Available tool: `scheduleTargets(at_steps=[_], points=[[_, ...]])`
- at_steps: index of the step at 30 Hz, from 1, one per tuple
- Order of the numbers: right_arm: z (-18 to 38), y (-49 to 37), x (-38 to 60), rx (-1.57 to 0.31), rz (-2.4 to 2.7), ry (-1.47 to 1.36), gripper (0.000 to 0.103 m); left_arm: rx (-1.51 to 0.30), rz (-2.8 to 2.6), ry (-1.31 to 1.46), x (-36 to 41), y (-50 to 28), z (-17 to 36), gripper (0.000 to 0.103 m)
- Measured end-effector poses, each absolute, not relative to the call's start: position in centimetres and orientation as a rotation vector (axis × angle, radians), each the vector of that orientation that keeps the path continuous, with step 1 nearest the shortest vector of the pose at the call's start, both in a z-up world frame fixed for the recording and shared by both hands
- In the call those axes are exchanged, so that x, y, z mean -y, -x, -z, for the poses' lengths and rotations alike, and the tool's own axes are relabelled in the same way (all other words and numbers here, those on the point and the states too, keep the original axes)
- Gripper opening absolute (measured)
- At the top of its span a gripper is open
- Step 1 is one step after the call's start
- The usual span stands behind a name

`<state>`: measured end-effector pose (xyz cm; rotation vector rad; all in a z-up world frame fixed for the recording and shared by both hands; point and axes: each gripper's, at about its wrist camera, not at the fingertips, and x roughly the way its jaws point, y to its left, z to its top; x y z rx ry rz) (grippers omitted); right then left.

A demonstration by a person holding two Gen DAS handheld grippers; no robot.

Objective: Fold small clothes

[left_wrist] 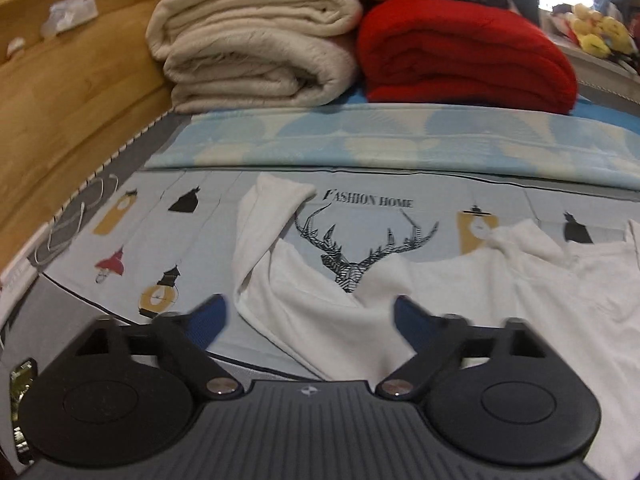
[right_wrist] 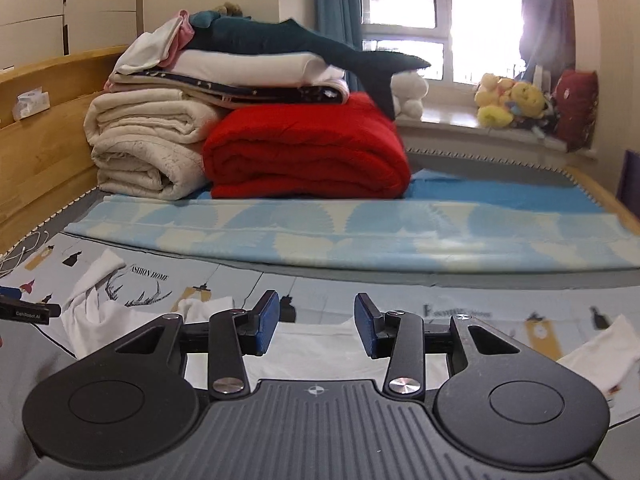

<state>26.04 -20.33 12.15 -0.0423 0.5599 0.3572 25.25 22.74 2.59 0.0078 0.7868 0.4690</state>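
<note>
A small white garment (left_wrist: 320, 320) lies spread flat on a printed bed sheet (left_wrist: 180, 240), its left sleeve (left_wrist: 264, 216) stretched toward the far side beside a drawn stag head and the words "FASHION HOME". The garment's body runs off to the right, with the neckline dipping over the stag print.

The left gripper (left_wrist: 310, 320) hovers at the garment's near left edge, its blue-padded fingers (left_wrist: 210, 320) spread wide with nothing between them. The right gripper (right_wrist: 317, 324) sits over the garment's middle (right_wrist: 316, 344), fingers (right_wrist: 266, 320) also parted and holding nothing; the right sleeve (right_wrist: 600, 356) lies out to its right.

Farther back, a pale blue patterned blanket (right_wrist: 340, 232) lies across the bed. Beyond it stand a folded cream blanket (right_wrist: 144, 148) on the left and a folded red blanket (right_wrist: 308, 152) just beside it. A wooden headboard (left_wrist: 60, 92) runs along the left.
</note>
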Motion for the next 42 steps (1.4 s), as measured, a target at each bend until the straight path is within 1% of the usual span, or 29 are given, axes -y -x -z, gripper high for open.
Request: scheduleTargets(at_steps=[1, 2, 3, 4, 5, 6, 7, 8, 14, 15, 16, 17, 18, 19, 24, 26, 27, 28, 29, 30, 33, 35, 39, 42], points=[[-11.5, -26.5, 20.1, -0.587, -0.353, 0.040, 0.043, -0.795, -0.477, -0.007, -23.1, -25.7, -2.1, 0.053], [-11.0, -26.9, 19.9, -0.612, -0.344, 0.041, 0.043, -0.802, -0.482, -0.001, -23.6, -26.3, -1.5, 0.041], [-10.7, -27.0, 19.8, -0.620, -0.342, 0.038, 0.043, -0.801, -0.484, 0.015, -24.1, -26.8, -1.0, 0.019], [-10.5, -27.2, 19.7, -0.621, -0.347, 0.032, 0.040, -0.795, -0.492, 0.036, -24.8, -27.5, -0.6, 0.011], [-10.4, -27.5, 19.5, -0.621, -0.355, 0.029, 0.030, -0.784, -0.514, 0.050, -25.4, -28.1, -0.2, 0.011], [-10.3, -27.7, 19.6, -0.614, -0.359, 0.028, 0.023, -0.776, -0.541, 0.056, -26.1, -28.7, 0.2, 0.011], [-10.2, -27.9, 19.6, -0.610, -0.356, 0.030, 0.009, -0.768, -0.571, 0.067, -26.9, -29.3, 0.6, 0.011], [-10.0, -28.2, 19.8, -0.614, -0.351, 0.031, 0.004, -0.761, -0.598, 0.082, -27.8, -29.8, 1.0, 0.011], [-9.4, -30.0, 20.3, -0.669, -0.344, 0.012, 0.005, -0.768, -0.658, 0.068, -31.3, -33.0, 4.0, 0.014], [-9.4, -30.1, 20.4, -0.673, -0.349, 0.009, 0.005, -0.772, -0.664, 0.060, -31.7, -33.4, 4.5, 0.017], [-9.2, -30.3, 20.4, -0.680, -0.355, 0.008, 0.005, -0.775, -0.674, 0.057, -32.3, -34.0, 5.0, 0.029], [-9.0, -30.5, 20.5, -0.690, -0.364, 0.007, 0.005, -0.776, -0.683, 0.059, -32.7, -34.4, 5.3, 0.038], [-8.8, -30.6, 20.5, -0.700, -0.371, 0.008, 0.005, -0.773, -0.692, 0.063, -33.1, -34.8, 5.6, 0.055], [-8.5, -30.8, 20.4, -0.713, -0.377, 0.012, 0.005, -0.769, -0.699, 0.071, -33.6, -35.3, 5.9, 0.064], [-6.9, -31.1, 19.5, -0.755, -0.395, 0.062, 0.005, -0.771, -0.684, 0.073, -34.6, -37.3, 7.0, 0.065], [-6.4, -31.0, 19.1, -0.765, -0.401, 0.079, 0.005, -0.789, -0.692, 0.054, -34.9, -37.8, 7.6, 0.064], [-6.3, -31.1, 18.9, -0.769, -0.405, 0.086, 0.005, -0.800, -0.691, 0.046, -35.0, -37.9, 7.9, 0.056], [-6.0, -31.0, 18.7, -0.773, -0.409, 0.095, 0.005, -0.800, -0.696, 0.028, -34.9, -37.8, 8.0, 0.033], [-5.8, -31.0, 18.5, -0.777, -0.412, 0.103, 0.005, -0.804, -0.707, 0.008, -34.9, -37.8, 8.0, 0.020], [-5.7, -31.0, 18.4, -0.781, -0.416, 0.109, 0.005, -0.809, -0.722, -0.004, -34.9, -37.7, 7.8, 0.011], [-5.2, -31.0, 18.0, -0.793, -0.425, 0.127, 0.005, -0.751, -0.732, 0.037, -35.1, -36.7, 5.6, 0.010], [-5.1, -30.9, 17.9, -0.797, -0.428, 0.131, 0.005, -0.705, -0.744, 0.079, -35.4, -35.7, 3.2, 0.010], [-5.5, -30.8, 17.9, -0.795, -0.431, 0.117, 0.005, -0.635, -0.758, 0.230, -35.8, -32.9, -2.3, 0.010], [-6.2, -30.7, 18.1, -0.791, -0.427, 0.094, 0.005, -0.627, -0.770, 0.376, -35.8, -30.1, -5.6, 0.010]])
